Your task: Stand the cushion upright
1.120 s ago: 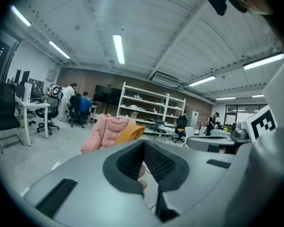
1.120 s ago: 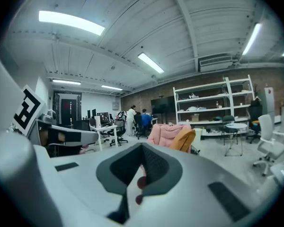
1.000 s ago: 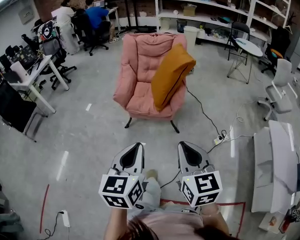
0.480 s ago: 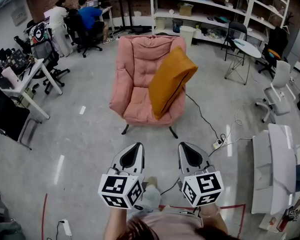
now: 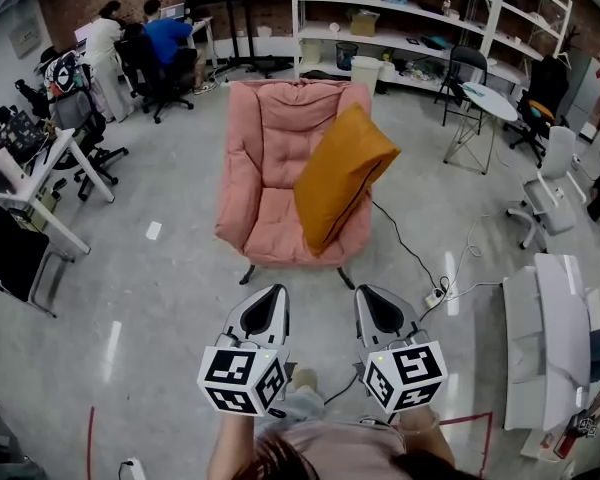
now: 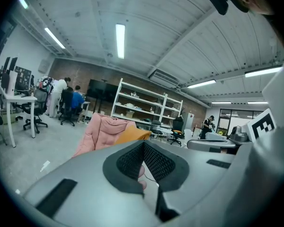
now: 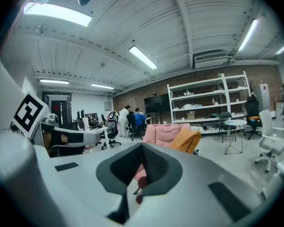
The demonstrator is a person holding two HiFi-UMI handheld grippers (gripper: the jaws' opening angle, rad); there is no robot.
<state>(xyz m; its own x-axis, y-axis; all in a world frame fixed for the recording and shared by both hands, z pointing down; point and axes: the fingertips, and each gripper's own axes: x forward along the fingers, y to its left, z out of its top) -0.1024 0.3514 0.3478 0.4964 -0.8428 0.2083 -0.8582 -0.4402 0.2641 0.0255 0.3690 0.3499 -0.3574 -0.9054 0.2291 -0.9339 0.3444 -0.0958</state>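
An orange cushion [image 5: 340,175] leans tilted against the right arm of a pink armchair [image 5: 265,158] in the head view. It also shows far ahead as the orange cushion [image 6: 131,135] in the left gripper view and the orange cushion [image 7: 187,139] in the right gripper view. My left gripper [image 5: 267,296] and right gripper [image 5: 373,294] are side by side just in front of the chair's near edge, both shut and empty. Each is well short of the cushion.
A power strip and cable [image 5: 435,280] lie on the floor right of the chair. A white desk [image 5: 545,338] stands at the right, office chairs [image 5: 540,203] beyond it, shelves [image 5: 420,18] at the back. People sit at desks [image 5: 130,43] at the far left.
The armchair and cushion have come closer and lower in the head view as both grippers advanced toward them. Both stay shut.
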